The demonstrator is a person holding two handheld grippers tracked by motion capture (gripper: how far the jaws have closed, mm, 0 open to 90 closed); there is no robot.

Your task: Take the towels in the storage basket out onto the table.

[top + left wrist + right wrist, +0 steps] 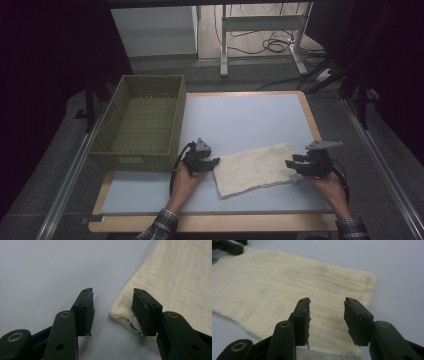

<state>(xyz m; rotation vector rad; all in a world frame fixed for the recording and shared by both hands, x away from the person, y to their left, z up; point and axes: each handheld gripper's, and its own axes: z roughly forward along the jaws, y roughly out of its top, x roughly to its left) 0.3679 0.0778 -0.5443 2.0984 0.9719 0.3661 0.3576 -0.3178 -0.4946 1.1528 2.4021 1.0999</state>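
Observation:
A cream cloth lies folded flat on the pale blue table top, slanting up to the right. My left gripper sits at the cloth's left end, jaws open. In the left gripper view the left gripper has a folded corner of the cloth between its jaws, close to the right one, and neither pad presses on it. My right gripper is at the cloth's right end. In the right gripper view the right gripper stands open just above the cloth, with nothing pinched.
A green woven basket stands on the table's left side, close to the left hand. The table's wooden front edge runs near the person's plaid sleeves. Desk legs and cables lie beyond the far edge.

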